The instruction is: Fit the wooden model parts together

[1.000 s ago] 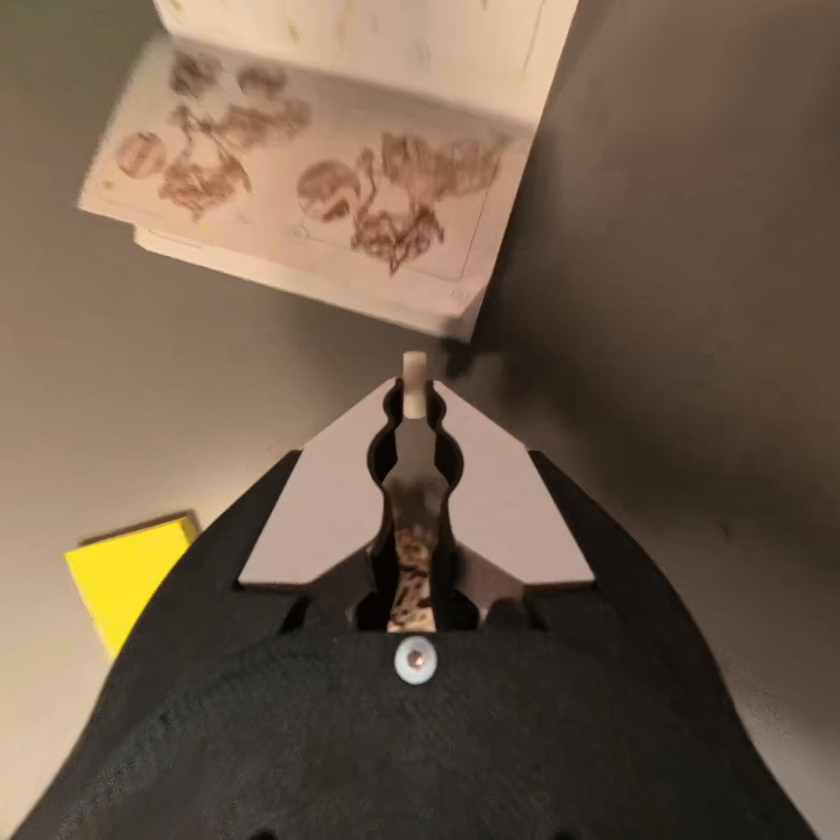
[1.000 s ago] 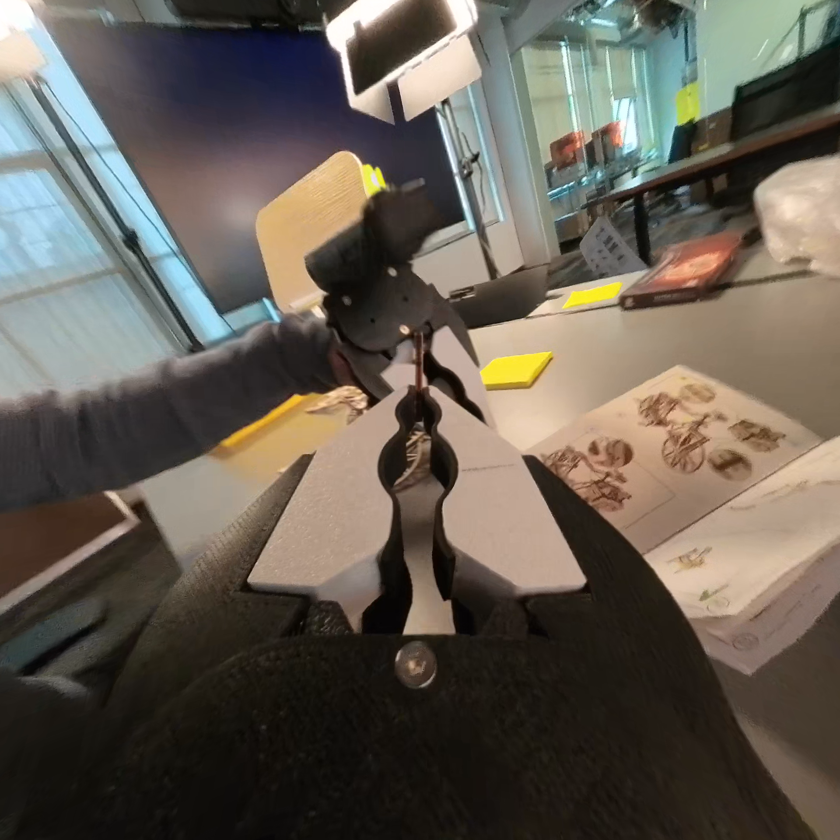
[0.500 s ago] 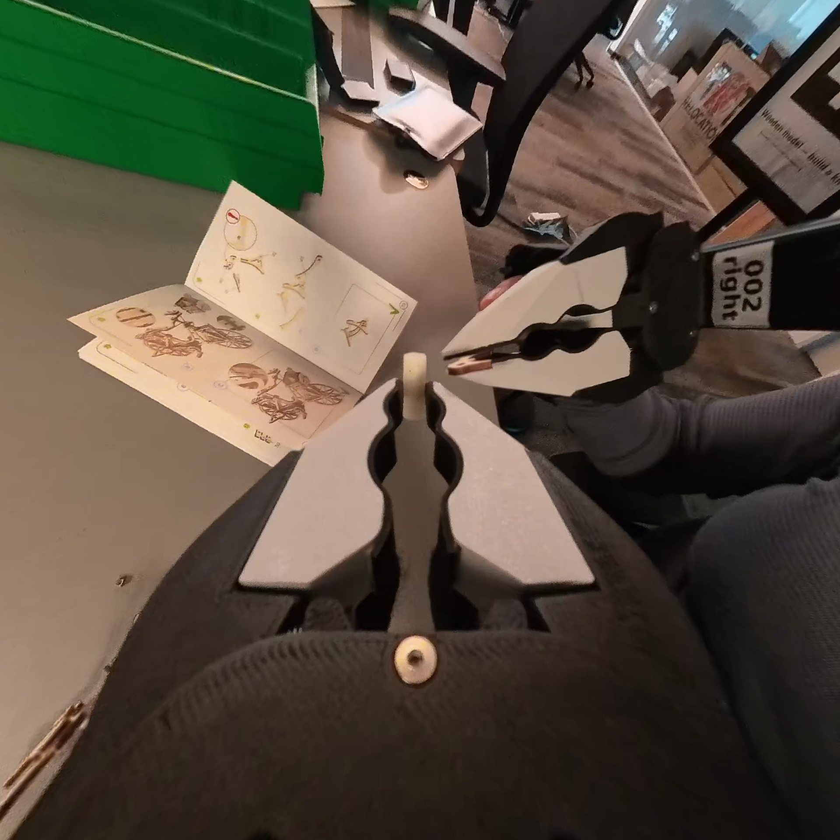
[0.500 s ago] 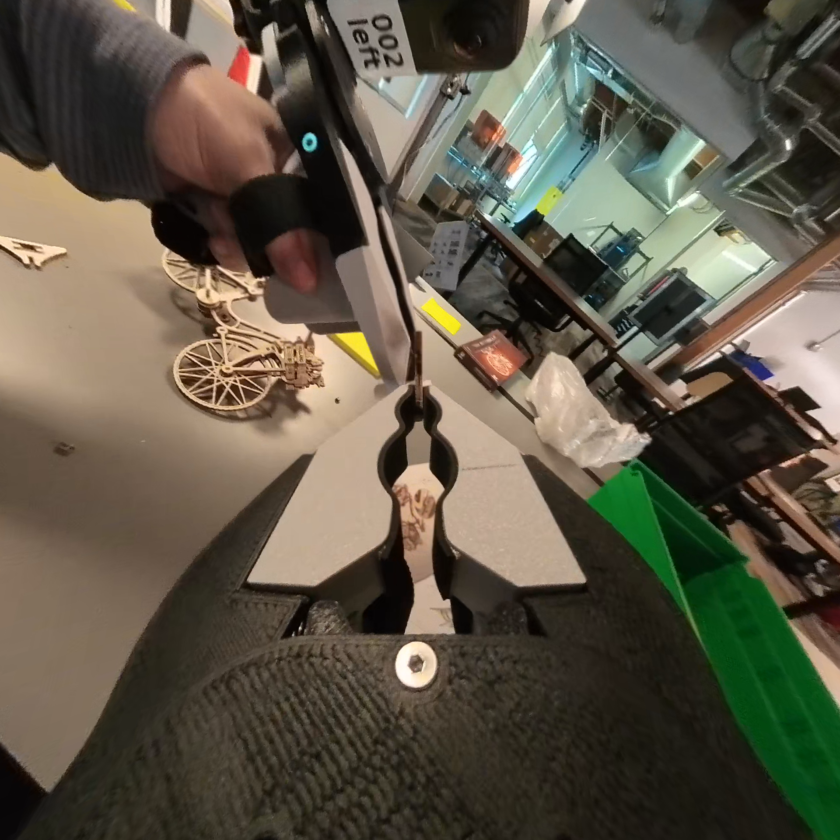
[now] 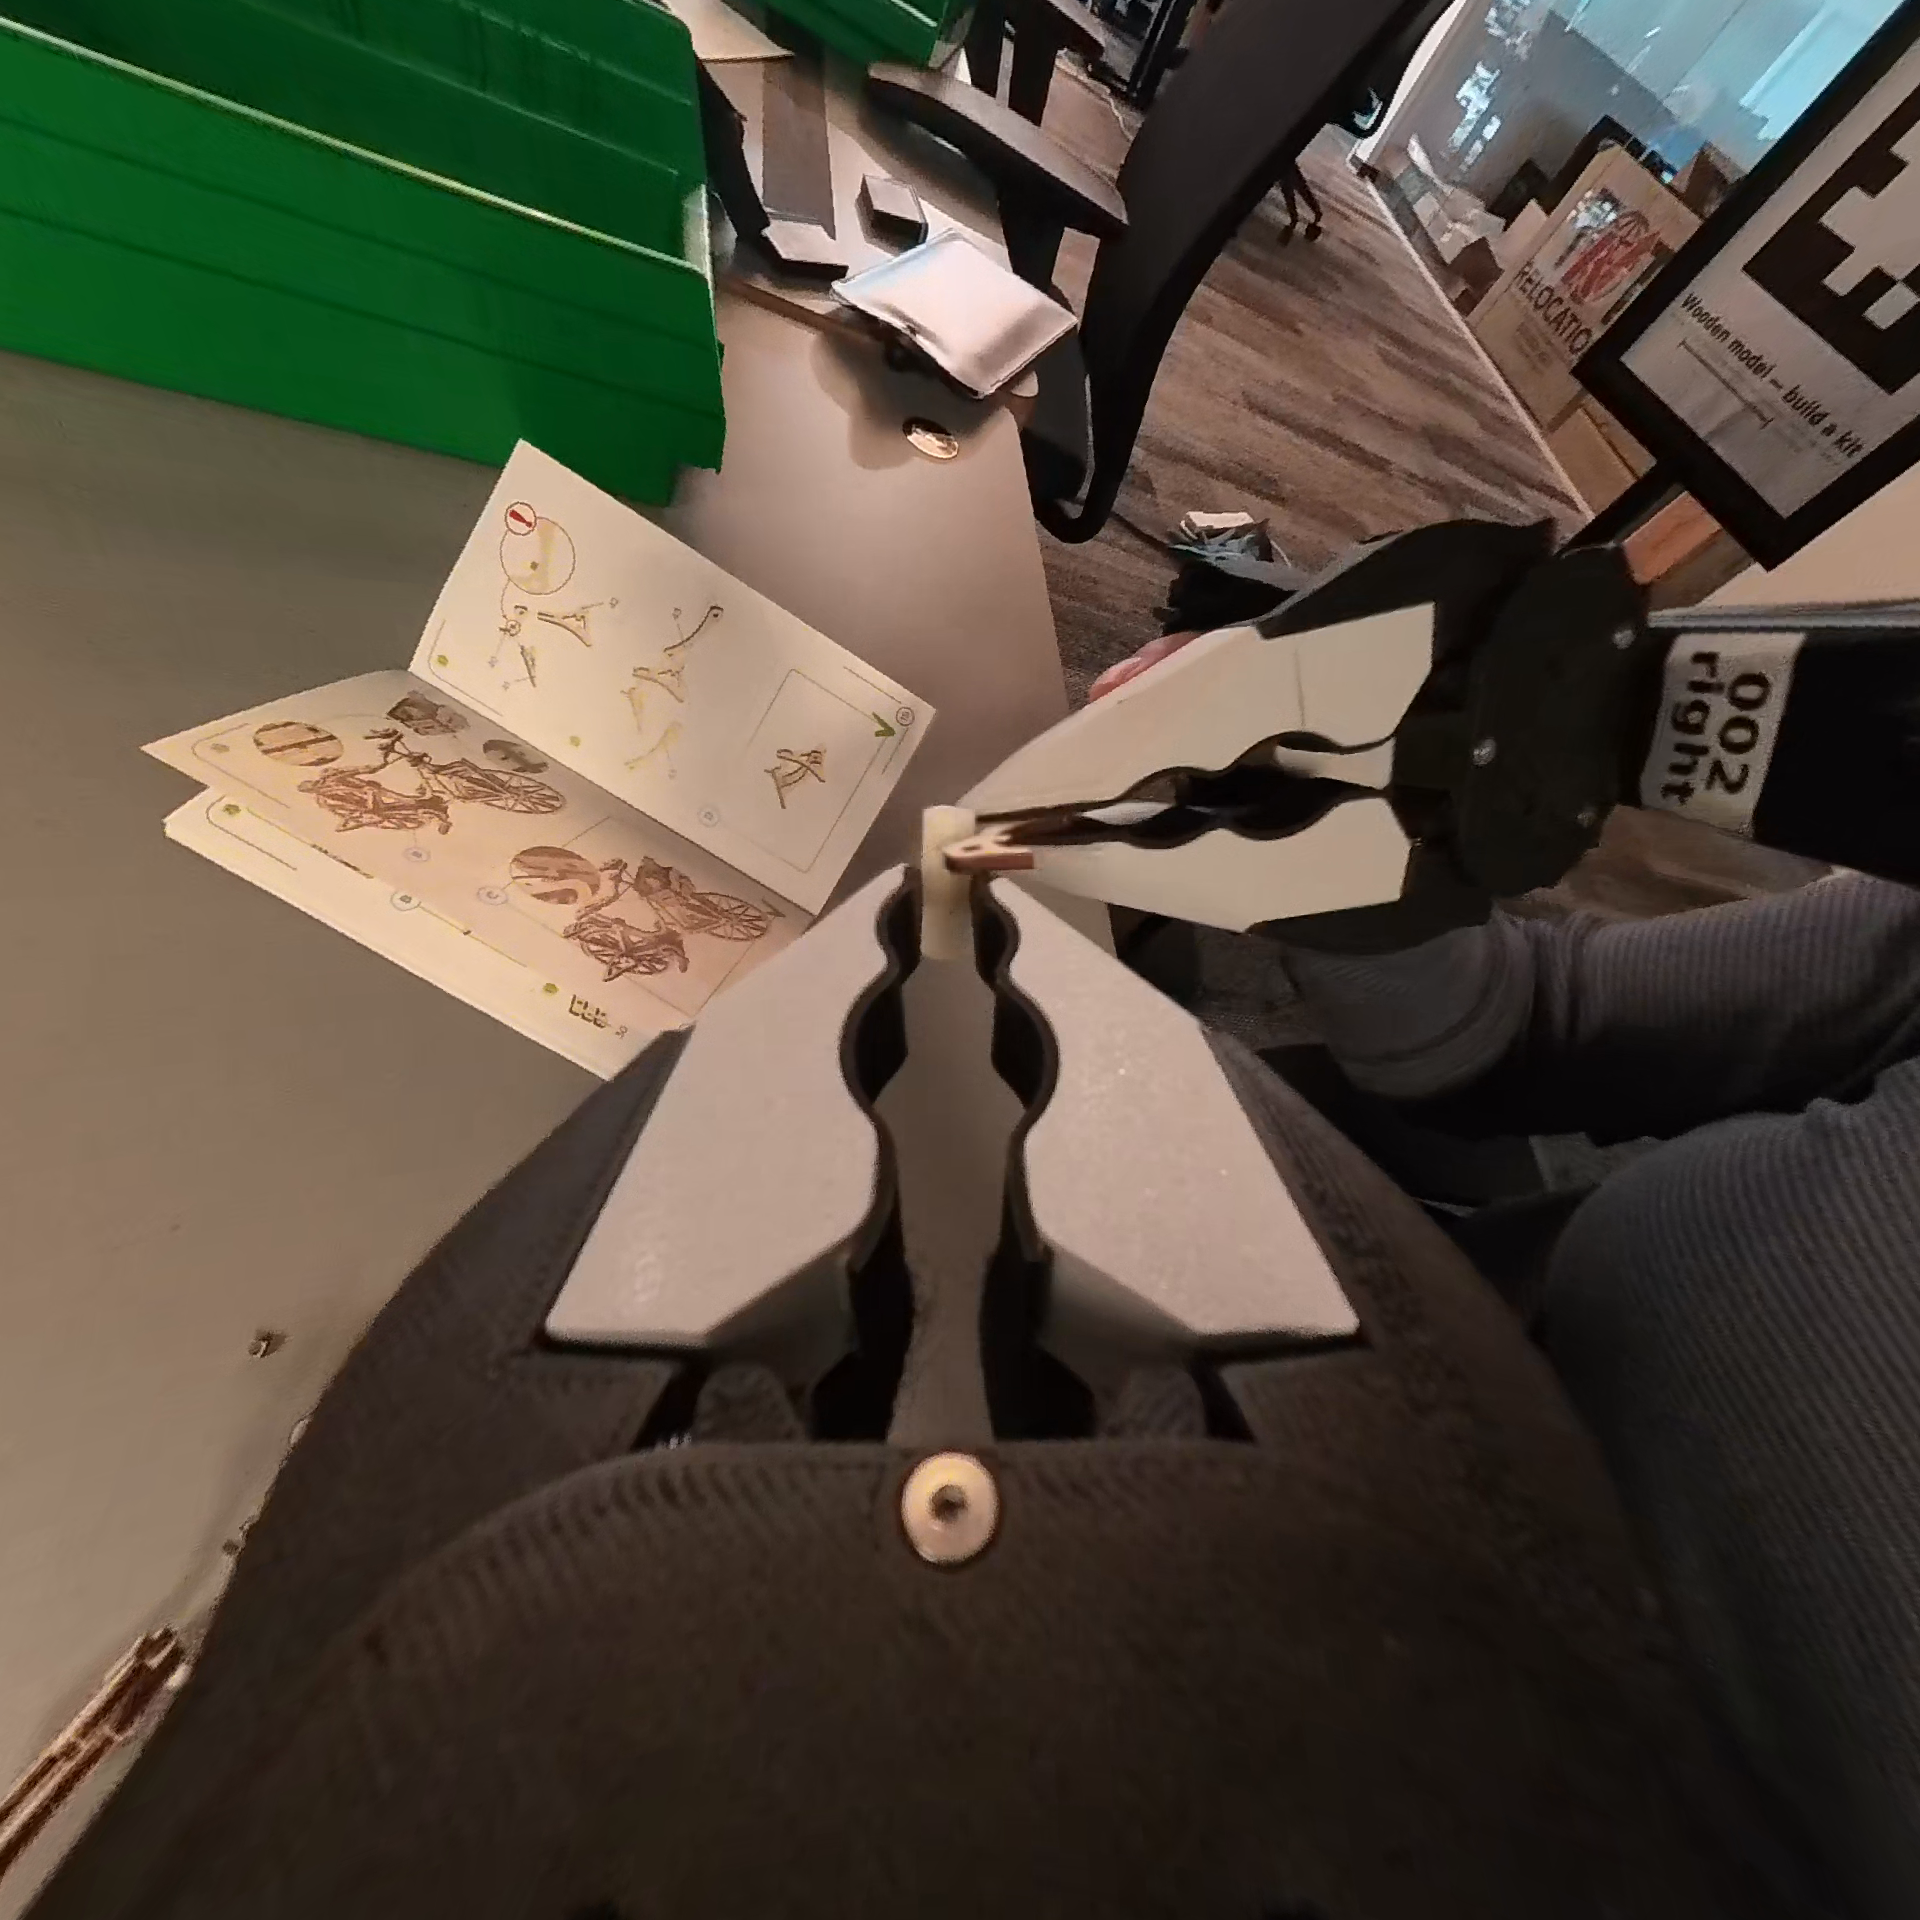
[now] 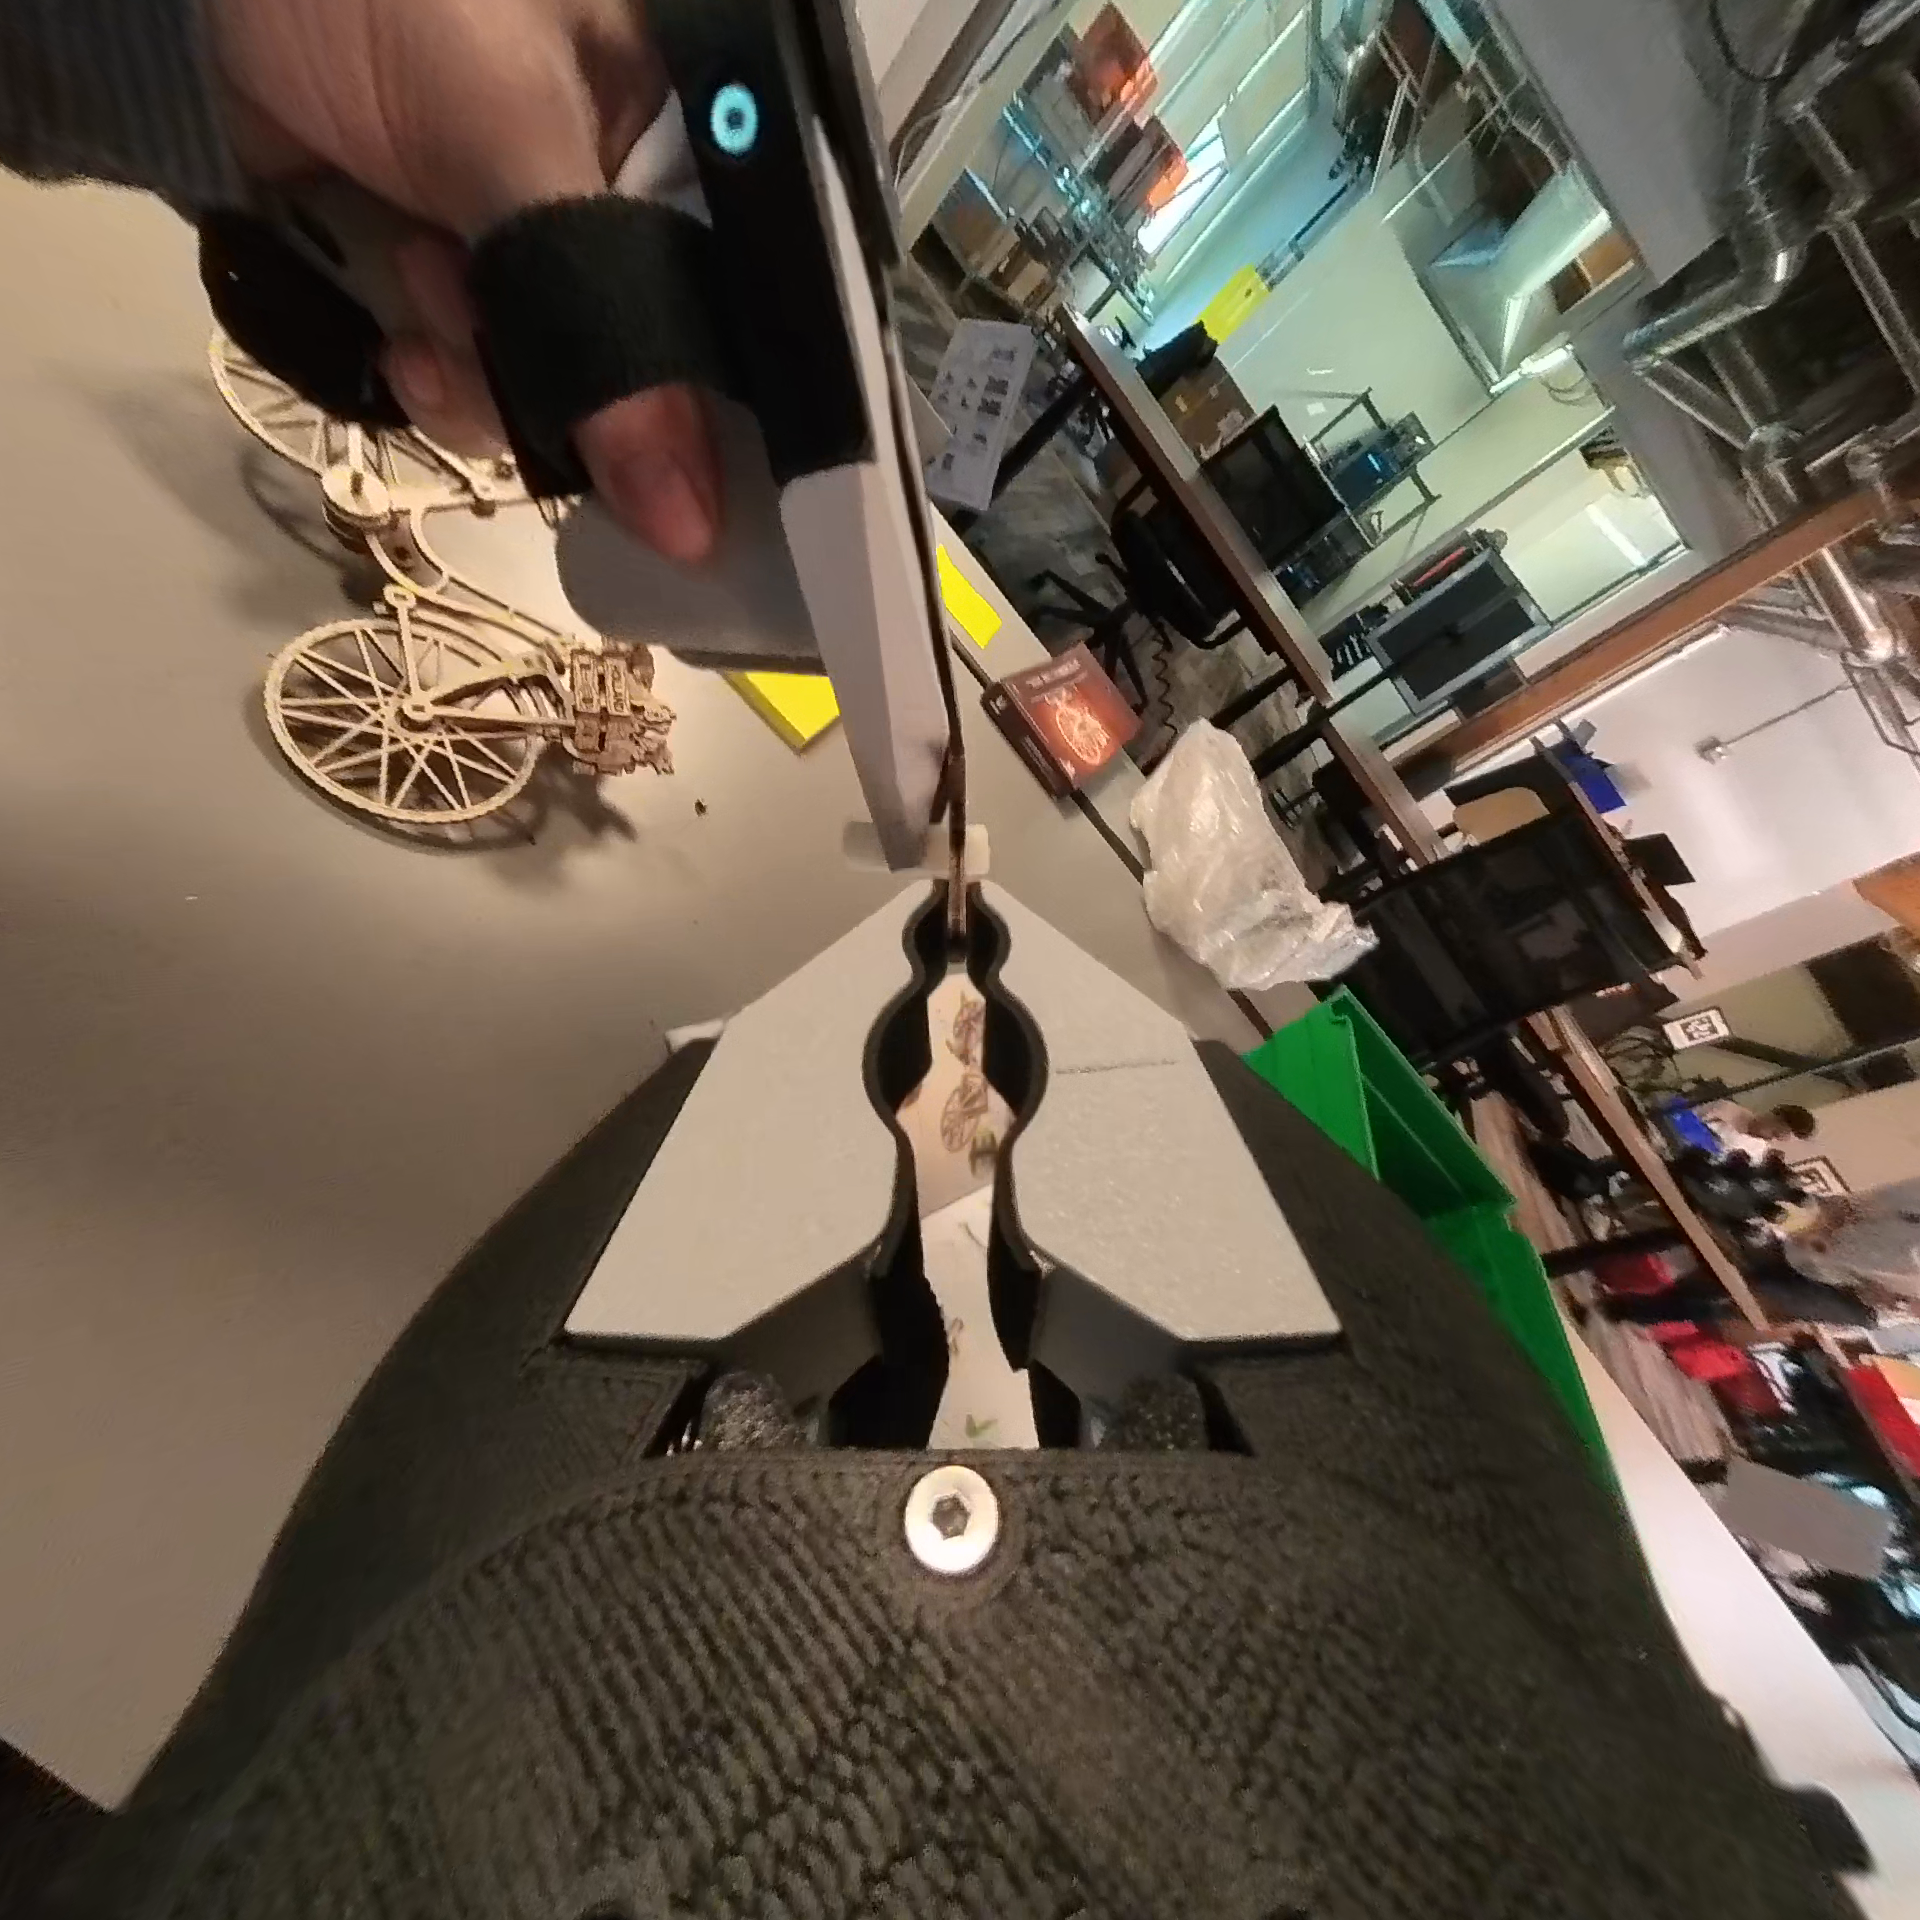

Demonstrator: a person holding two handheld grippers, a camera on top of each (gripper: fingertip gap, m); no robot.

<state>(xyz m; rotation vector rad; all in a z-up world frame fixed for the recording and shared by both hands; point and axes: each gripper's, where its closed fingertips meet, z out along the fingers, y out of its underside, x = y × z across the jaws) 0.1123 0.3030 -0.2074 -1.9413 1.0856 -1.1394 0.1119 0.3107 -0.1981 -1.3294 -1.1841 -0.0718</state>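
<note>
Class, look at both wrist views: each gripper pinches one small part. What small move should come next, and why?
Probably a short, straight push of the right gripper toward the left gripper. The thin dark-edged flat wooden piece already touches the small pale cream peg that the left one pinches, and both jaws are closed on their parts. Whether the piece is seated yet cannot be told.

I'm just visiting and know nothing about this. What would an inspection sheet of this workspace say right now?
Surface: grey table, mostly bare.
Job's things: white peg and thin wooden part meeting at the tips; wooden bicycle on table.
Clutter: open manual, yellow pad, green bins, plastic bag.
Grippers: left gripper shut on peg; right gripper shut on wooden part.
Cables: nothing seen.
Surroundings: office chair, other desks, people far off.
</note>
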